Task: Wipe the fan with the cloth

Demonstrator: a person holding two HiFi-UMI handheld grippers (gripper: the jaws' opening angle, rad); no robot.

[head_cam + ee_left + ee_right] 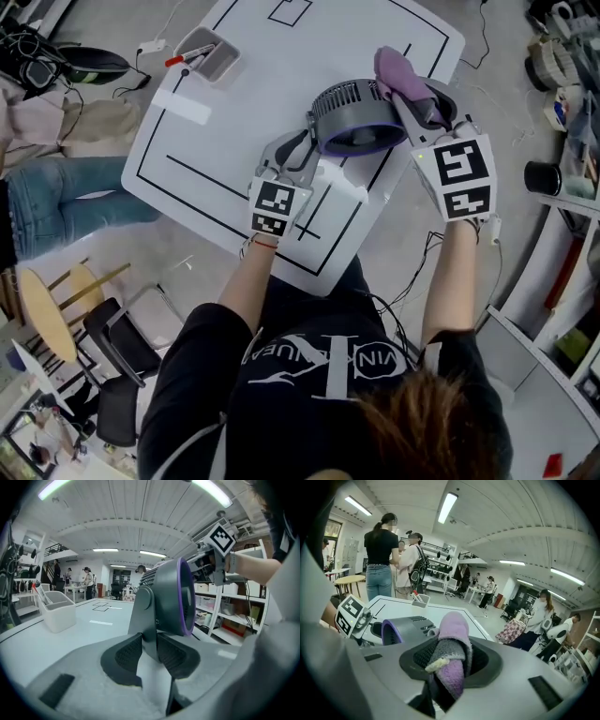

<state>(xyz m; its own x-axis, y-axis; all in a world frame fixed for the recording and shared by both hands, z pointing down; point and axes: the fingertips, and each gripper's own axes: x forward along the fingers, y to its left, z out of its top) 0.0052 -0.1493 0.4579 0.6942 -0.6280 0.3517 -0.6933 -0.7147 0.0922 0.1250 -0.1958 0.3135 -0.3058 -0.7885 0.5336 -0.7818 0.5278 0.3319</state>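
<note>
At the far left of the white table (pixel 246 98) sits a grey tray (pixel 223 62) of pens, well apart from the work and in no danger. The left gripper (pixel 149 654) is clamped on the fan's upright stand arm (pixel 144 611), with its ribbed pads pressing on both sides. It thus steadies the grey, purple-ringed desk fan (pixel 354 117), which stands near the table's right edge. That hold is narrow. A hard sideways push from the cloth could likely twist the arm between the pads or tip the fan towards the edge.

To the right, the right gripper (pixel 451 660) is closed on a bunched purple cloth (pixel 453 629). The cloth's free end pokes out beyond the jaws at the fan's rear upper side; whether it touches the housing or lies just beside it cannot be told. Only a fold is pinched, so a drag over the grille slots could snag the pile and pull the cloth free. The hard jaw tips might then scrape the housing instead of fabric.
</note>
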